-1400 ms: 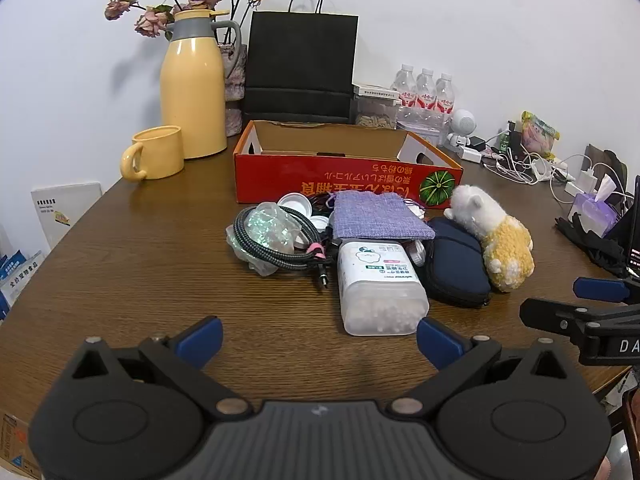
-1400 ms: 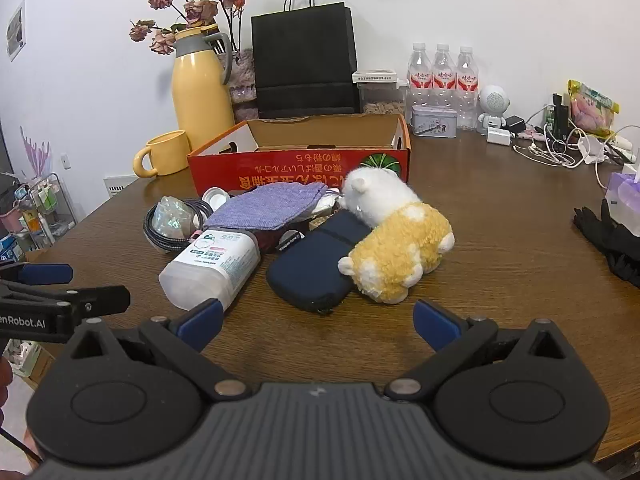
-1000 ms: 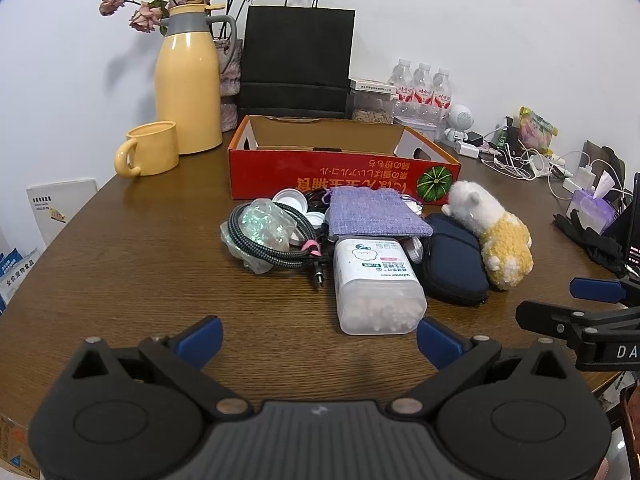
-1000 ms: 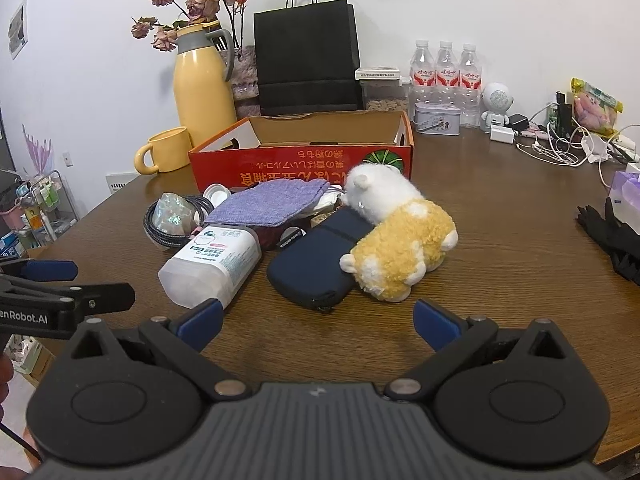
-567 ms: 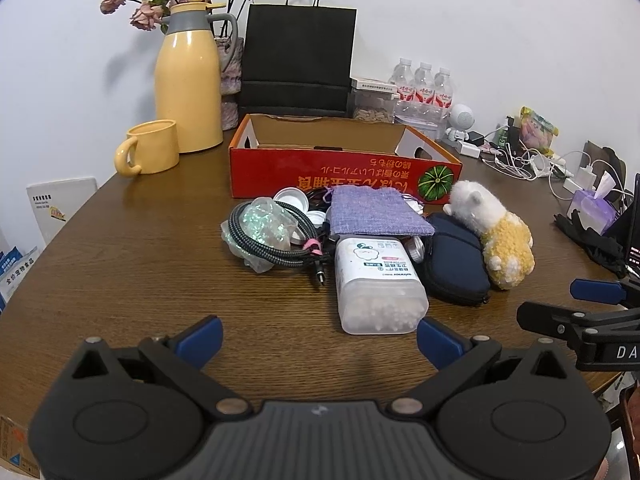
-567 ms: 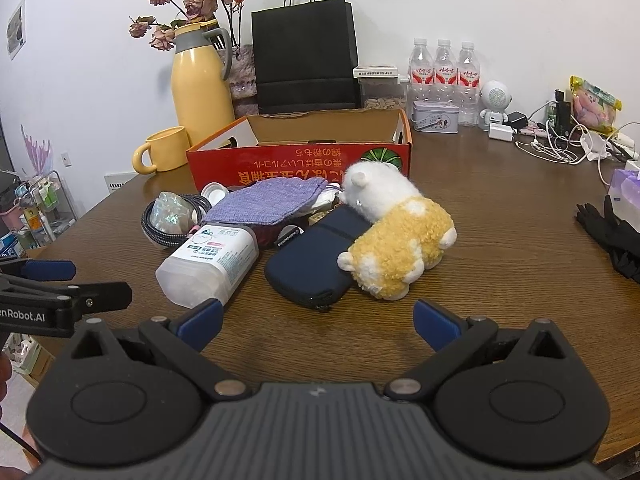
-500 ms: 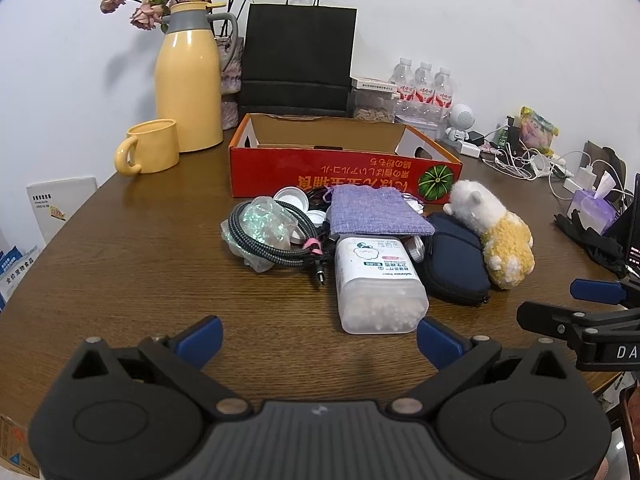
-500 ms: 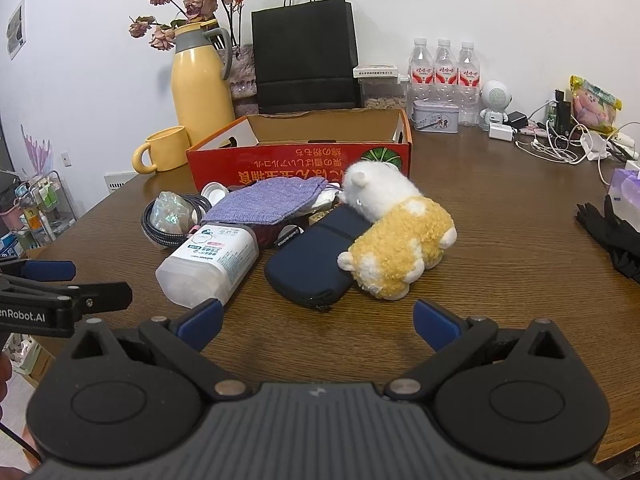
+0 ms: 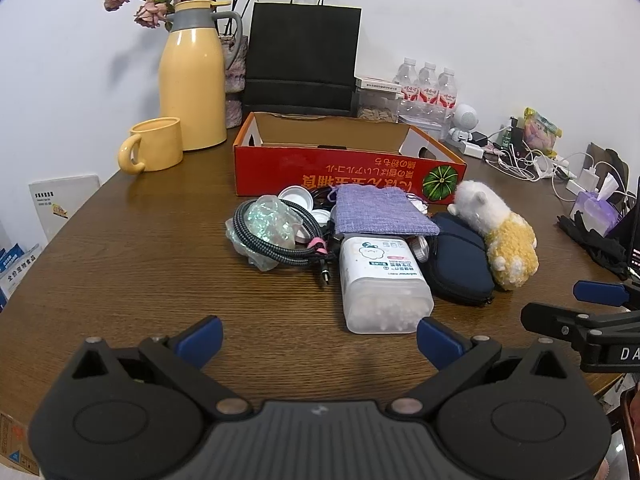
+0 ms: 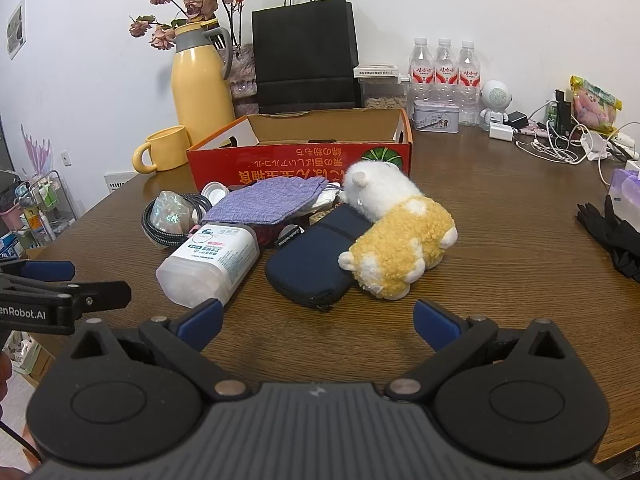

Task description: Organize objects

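A pile lies in front of an open red cardboard box (image 9: 344, 172) (image 10: 300, 168). In it are a white cotton-swab container (image 9: 380, 280) (image 10: 212, 256), a purple fabric pouch (image 9: 376, 212) (image 10: 268, 200), a navy zip case (image 9: 456, 264) (image 10: 320, 260), a yellow and white plush toy (image 9: 500, 236) (image 10: 396, 236), a coiled braided cable (image 9: 276, 240) (image 10: 168, 224) round an iridescent lump, and small white lids (image 9: 298, 198). My left gripper (image 9: 319, 340) hangs open just short of the container. My right gripper (image 10: 316, 320) hangs open short of the case and plush. Both hold nothing.
A yellow jug (image 9: 192, 84) with dried flowers, a yellow mug (image 9: 154, 150) and a black paper bag (image 9: 302, 56) stand behind the box. Water bottles (image 10: 444, 68), a tin (image 10: 436, 116), chargers and cables (image 10: 560, 148) crowd the back right. Black gloves (image 10: 612, 232) lie at the right edge.
Both views shifted only slightly; the grippers stayed open and hovering, and nothing on the table moved.
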A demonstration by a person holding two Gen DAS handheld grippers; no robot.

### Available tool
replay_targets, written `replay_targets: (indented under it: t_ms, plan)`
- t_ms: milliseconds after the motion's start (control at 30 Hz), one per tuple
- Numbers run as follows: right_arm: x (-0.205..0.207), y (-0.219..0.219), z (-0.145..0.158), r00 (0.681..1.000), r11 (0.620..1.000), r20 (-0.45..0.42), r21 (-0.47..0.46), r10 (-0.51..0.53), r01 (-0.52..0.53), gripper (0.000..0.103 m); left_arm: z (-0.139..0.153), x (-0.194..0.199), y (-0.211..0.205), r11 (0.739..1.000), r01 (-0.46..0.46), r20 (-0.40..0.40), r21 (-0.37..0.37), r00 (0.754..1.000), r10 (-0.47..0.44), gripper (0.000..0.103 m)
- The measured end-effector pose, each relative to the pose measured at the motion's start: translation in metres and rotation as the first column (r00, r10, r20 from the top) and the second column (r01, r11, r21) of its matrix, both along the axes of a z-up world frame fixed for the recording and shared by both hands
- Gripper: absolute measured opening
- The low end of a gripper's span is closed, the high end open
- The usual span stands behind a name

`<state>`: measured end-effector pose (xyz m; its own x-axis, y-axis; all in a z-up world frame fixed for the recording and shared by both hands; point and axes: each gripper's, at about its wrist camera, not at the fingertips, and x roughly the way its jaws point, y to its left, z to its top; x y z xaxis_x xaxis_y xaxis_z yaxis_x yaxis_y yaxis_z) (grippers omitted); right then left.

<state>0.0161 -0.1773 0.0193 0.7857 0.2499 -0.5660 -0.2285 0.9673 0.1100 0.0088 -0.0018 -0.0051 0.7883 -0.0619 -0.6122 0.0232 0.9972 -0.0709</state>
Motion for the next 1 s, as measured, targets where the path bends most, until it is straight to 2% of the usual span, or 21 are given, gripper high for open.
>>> replay_targets:
  t_ms: [1000]
  plan:
    - [0.002, 0.0003, -0.003, 1.0, 1.0, -0.004, -0.001, 0.001, -0.001, 0.103, -0.0023, 0.0009, 0.0026, 1.0, 0.002, -0.007, -0.004, 1.0, -0.002, 0.103]
